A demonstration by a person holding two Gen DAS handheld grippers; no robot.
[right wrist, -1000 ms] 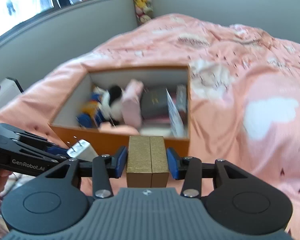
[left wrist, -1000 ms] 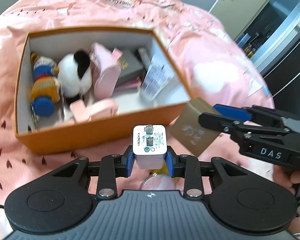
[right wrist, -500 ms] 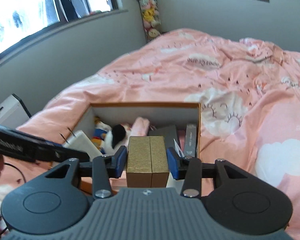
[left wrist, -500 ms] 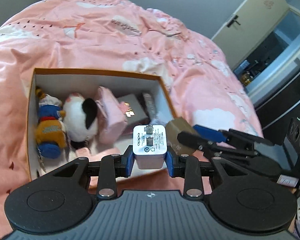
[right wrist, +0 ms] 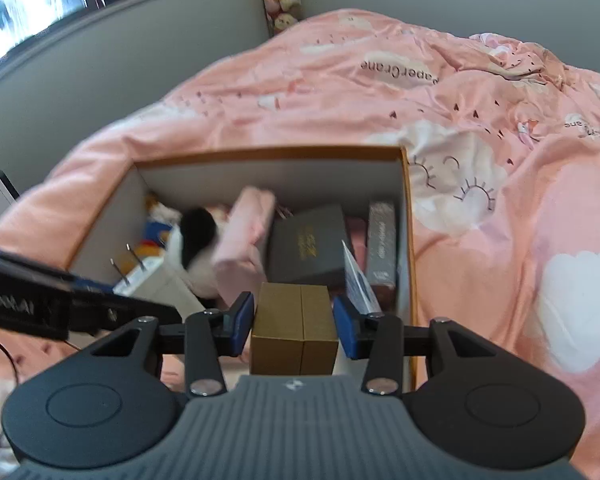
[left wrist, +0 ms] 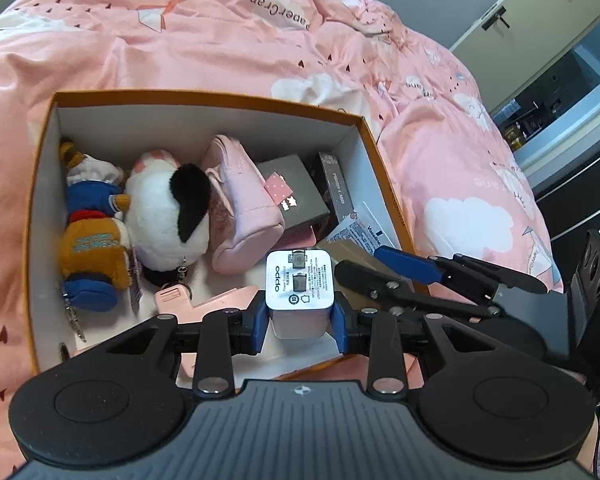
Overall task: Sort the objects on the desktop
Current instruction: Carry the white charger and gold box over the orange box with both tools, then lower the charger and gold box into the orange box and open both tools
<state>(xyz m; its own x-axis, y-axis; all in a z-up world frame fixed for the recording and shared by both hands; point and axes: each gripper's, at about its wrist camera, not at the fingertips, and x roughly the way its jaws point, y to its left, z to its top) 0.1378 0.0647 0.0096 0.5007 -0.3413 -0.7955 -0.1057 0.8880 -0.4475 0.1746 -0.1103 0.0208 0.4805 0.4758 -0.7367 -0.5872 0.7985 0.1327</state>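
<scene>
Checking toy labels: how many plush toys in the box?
2, side by side at the box's left end: a duck by the wall and a black-and-white toy beside it. Others may be hidden underneath.

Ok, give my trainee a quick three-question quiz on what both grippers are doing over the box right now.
1. True or false: the left gripper holds a white charger.
2. What does the right gripper hold: A) pink pouch, B) gold box, C) plush toy?
3. Fill in: both items hang over the open orange ____ on the pink bedspread.

Key: 1 true; 2 B; 3 box.
</scene>
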